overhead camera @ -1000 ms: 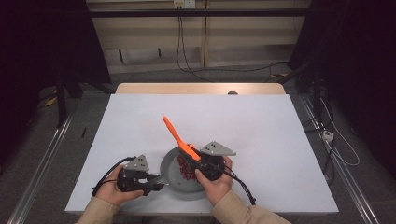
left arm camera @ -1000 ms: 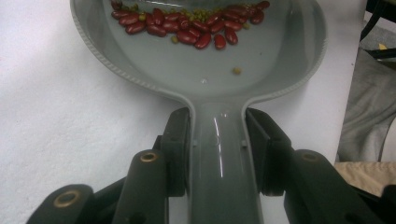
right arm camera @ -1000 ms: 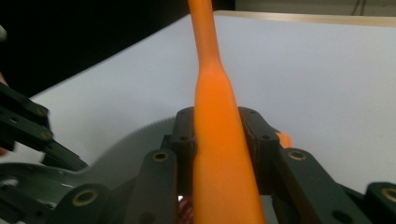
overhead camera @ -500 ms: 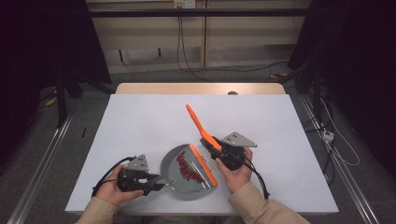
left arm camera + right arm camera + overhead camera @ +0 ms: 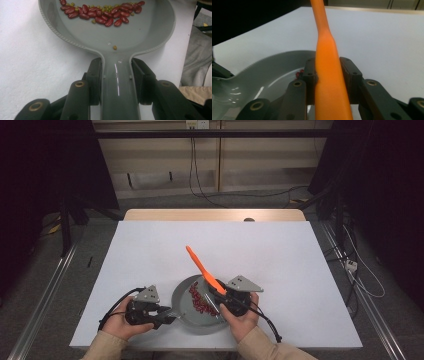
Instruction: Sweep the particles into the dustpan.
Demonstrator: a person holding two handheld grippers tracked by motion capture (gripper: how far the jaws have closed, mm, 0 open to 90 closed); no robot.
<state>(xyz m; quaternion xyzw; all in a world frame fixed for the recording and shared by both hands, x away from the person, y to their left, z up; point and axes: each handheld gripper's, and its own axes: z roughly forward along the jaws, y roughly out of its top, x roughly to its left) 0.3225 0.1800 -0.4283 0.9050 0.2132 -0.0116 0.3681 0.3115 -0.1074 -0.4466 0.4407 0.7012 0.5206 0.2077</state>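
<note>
A grey pan point(image 5: 182, 317) lies near the table's front edge with red beans point(image 5: 200, 301) and a few small green ones in it. My left gripper point(image 5: 167, 314) is shut on the pan's handle point(image 5: 117, 82), and the beans point(image 5: 100, 13) form a curved row across the pan's floor point(image 5: 130, 35). My right gripper point(image 5: 221, 296) is over the pan's right side, shut on an orange spatula point(image 5: 202, 267). The spatula's handle slants up and away to the left. In the right gripper view the spatula point(image 5: 328, 62) runs between the jaws of my right gripper point(image 5: 328, 72), above the pan point(image 5: 272, 72).
The white table top point(image 5: 280, 255) stretches wide behind and to both sides of the pan. A wooden strip point(image 5: 215, 215) borders its far edge. Cables point(image 5: 360, 280) and stands are on the floor around the table.
My right gripper, which had swung out to the right with the spatula, has come back left and nearer over the pan's right side. The left gripper and pan have stayed put.
</note>
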